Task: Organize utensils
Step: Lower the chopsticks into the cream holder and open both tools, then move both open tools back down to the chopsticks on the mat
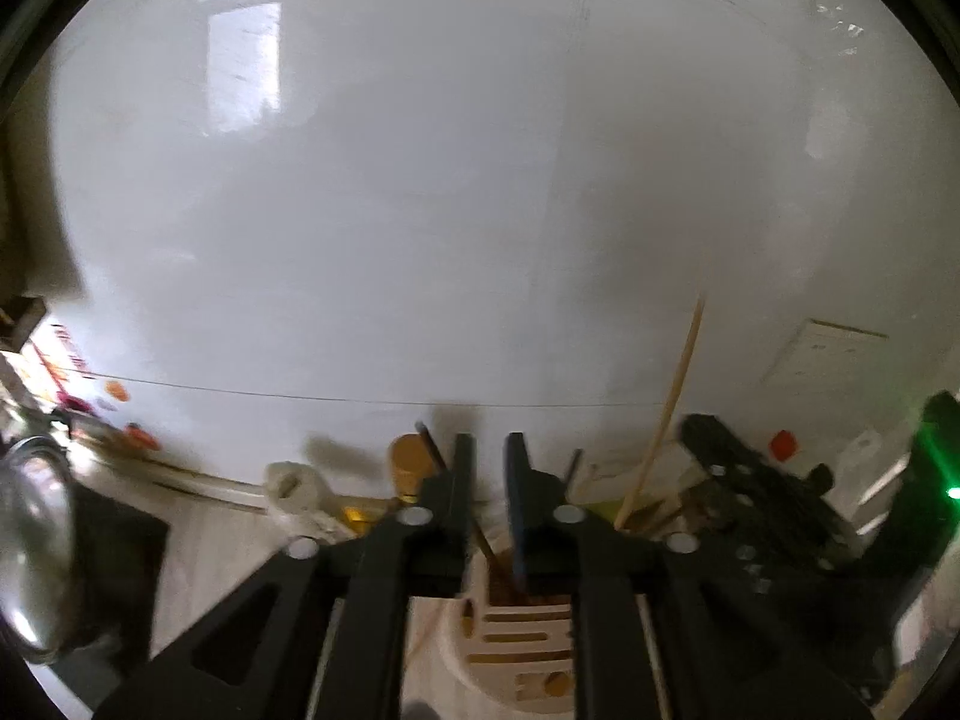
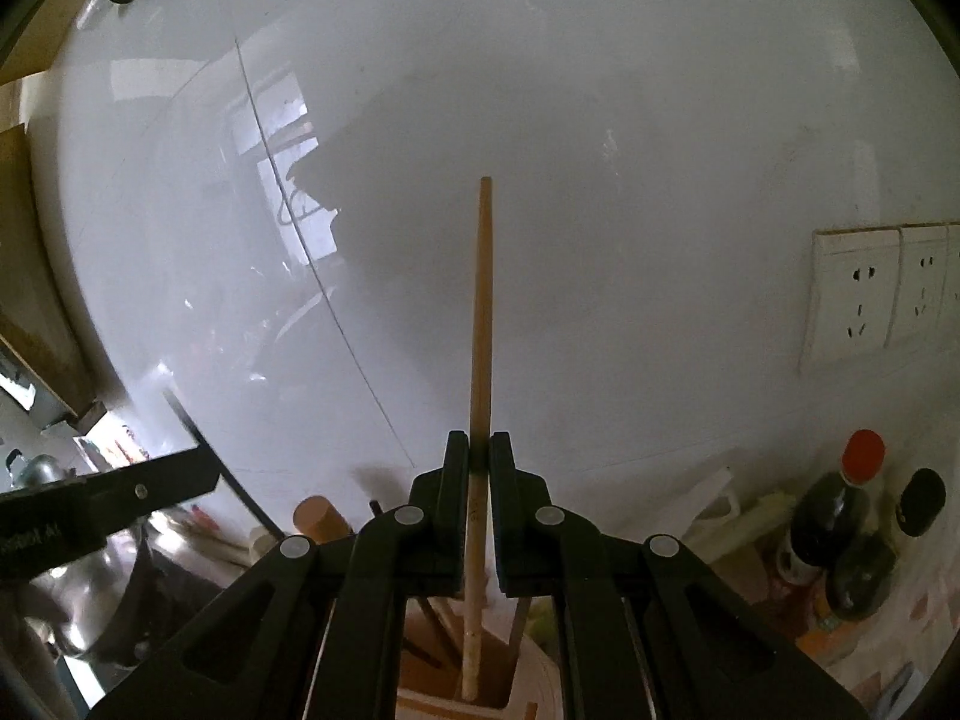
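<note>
My right gripper (image 2: 479, 459) is shut on a light wooden chopstick (image 2: 483, 312) that stands upright, its lower end inside the utensil holder (image 2: 540, 684) below. The same chopstick (image 1: 672, 402) shows in the left wrist view, with the right gripper (image 1: 750, 480) beside it. My left gripper (image 1: 489, 456) hovers over the cream slotted utensil holder (image 1: 522, 642), jaws a small gap apart with nothing between them. Dark chopsticks (image 1: 432, 444) and a round wooden handle (image 1: 411, 468) stick out of the holder.
A white glossy wall fills both views. Wall sockets (image 2: 864, 294) are at the right. Sauce bottles (image 2: 840, 516) stand on the counter at right. A glass lid (image 1: 36, 540) and a metal pot (image 2: 78, 570) sit at the left.
</note>
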The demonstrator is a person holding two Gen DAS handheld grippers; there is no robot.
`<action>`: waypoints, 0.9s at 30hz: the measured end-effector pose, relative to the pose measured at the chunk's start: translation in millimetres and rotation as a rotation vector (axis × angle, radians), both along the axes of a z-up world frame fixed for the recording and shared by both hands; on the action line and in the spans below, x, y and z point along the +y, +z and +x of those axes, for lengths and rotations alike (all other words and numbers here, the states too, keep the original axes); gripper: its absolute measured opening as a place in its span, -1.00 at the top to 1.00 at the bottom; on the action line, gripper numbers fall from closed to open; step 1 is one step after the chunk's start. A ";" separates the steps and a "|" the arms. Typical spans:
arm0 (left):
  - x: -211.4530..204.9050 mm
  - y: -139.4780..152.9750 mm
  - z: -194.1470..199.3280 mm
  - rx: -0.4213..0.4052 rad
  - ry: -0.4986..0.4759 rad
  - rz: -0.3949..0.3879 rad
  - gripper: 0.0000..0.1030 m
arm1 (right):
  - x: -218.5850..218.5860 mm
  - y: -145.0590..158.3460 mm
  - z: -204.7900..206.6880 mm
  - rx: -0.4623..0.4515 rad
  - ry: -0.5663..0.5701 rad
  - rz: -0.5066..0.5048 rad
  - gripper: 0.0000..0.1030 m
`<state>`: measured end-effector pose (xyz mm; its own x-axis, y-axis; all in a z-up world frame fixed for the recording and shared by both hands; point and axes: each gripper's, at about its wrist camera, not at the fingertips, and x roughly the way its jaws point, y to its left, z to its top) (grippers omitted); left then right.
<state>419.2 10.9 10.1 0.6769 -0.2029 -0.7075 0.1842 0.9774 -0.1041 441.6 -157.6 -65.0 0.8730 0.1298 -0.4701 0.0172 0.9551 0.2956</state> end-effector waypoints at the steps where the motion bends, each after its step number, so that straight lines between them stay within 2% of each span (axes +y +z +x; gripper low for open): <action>1: 2.5 1.3 -1.0 -0.003 0.013 0.005 0.08 | -1.3 1.7 -3.1 0.004 -0.003 0.001 0.77; 2: 6.3 3.7 -4.1 -0.014 0.033 0.007 -0.49 | -2.4 3.8 -6.6 0.002 0.001 0.004 0.72; 3: 9.6 5.5 -6.8 -0.028 0.049 0.008 -0.64 | -3.9 6.5 -11.0 -0.001 0.001 0.005 0.70; 7: 17.1 7.6 -22.5 -0.045 0.072 0.025 -0.65 | -13.9 15.9 -30.0 0.004 -0.014 0.005 0.65; 9: 19.3 5.9 -30.8 -0.048 0.083 0.040 -1.00 | -18.8 21.7 -42.3 0.018 -0.029 -0.001 0.47; 11: 21.6 2.4 -41.4 -0.055 0.105 0.063 -1.00 | -25.2 23.0 -55.0 0.041 -0.042 -0.005 -0.08; 13: 23.4 -4.5 -53.1 -0.048 0.127 0.081 -1.00 | -32.9 21.7 -69.8 0.063 -0.062 -0.010 -0.43; 14: 24.5 -9.3 -59.3 -0.039 0.132 0.076 -1.00 | -38.5 19.8 -79.6 0.080 -0.074 -0.006 -0.50; 17: 23.1 -21.3 -73.8 -0.013 0.139 0.082 -1.00 | -53.2 11.9 -100.8 0.130 -0.100 0.001 -0.51; 21: 10.1 -52.6 -96.4 0.065 0.119 0.098 -1.00 | -75.3 -10.7 -131.9 0.218 -0.131 0.002 -0.51; 27: -21.7 -124.5 -130.0 0.242 0.090 0.148 -1.00 | -111.9 -70.3 -176.1 0.413 -0.162 0.001 -0.51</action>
